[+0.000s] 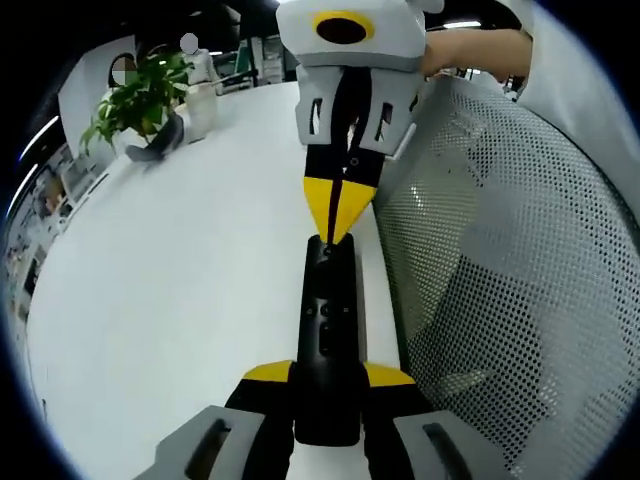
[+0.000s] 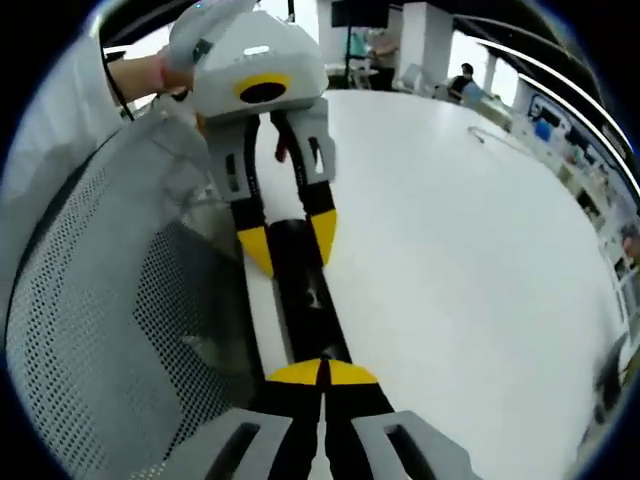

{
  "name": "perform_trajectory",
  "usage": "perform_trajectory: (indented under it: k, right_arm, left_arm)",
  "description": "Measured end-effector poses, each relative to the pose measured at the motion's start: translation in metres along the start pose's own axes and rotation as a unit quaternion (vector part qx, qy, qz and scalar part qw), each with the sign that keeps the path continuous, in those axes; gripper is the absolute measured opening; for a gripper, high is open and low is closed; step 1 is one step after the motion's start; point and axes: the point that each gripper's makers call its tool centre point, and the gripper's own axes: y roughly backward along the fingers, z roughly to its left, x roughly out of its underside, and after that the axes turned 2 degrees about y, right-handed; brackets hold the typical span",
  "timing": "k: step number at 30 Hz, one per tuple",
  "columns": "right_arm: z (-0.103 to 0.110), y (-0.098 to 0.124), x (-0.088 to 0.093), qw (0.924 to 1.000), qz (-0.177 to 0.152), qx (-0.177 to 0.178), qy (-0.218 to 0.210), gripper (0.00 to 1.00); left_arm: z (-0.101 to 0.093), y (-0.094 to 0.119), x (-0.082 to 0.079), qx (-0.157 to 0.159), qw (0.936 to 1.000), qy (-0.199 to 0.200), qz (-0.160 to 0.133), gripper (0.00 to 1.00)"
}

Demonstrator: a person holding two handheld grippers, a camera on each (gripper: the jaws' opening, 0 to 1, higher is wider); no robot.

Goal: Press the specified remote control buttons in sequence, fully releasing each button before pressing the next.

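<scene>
Remote (image 1: pixel 328 340) lies along the white table's (image 1: pixel 180 290) edge, clamped at its near end between the left gripper's (image 1: pixel 328 378) yellow-tipped jaws. At its far end the right gripper (image 1: pixel 340 210) presses down, jaws closed together to a point. Beside it stands a mesh chair back (image 1: pixel 500 260). Left gripper view adds a plant (image 1: pixel 140 100) far off; right gripper view shows the remote (image 2: pixel 305 290), seated people (image 2: pixel 462 80). No writing is legible.

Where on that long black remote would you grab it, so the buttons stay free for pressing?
By its rear end, gripped across the narrow width from behind, as the left gripper does now. The remote is a long slim bar, so side-squeezing jaws fit it and leave the button face open for the shut tips of the right gripper to press down on the far end.
</scene>
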Motion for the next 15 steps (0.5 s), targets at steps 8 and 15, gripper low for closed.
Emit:
perform_trajectory:
  k: [8, 15]
  right_arm:
    - [-0.0005, -0.0022, 0.0024, 0.9996, 0.025, 0.006, 0.015, 0.00]
    - [-0.0025, -0.0036, 0.0026, 0.9992, 0.040, 0.002, 0.008, 0.00]
  left_arm:
    - [0.0004, -0.0001, 0.0000, -0.002, 1.0000, 0.004, -0.003, 0.24]
    - [0.0005, -0.0001, 0.0001, -0.001, 1.0000, 0.003, -0.005, 0.24]
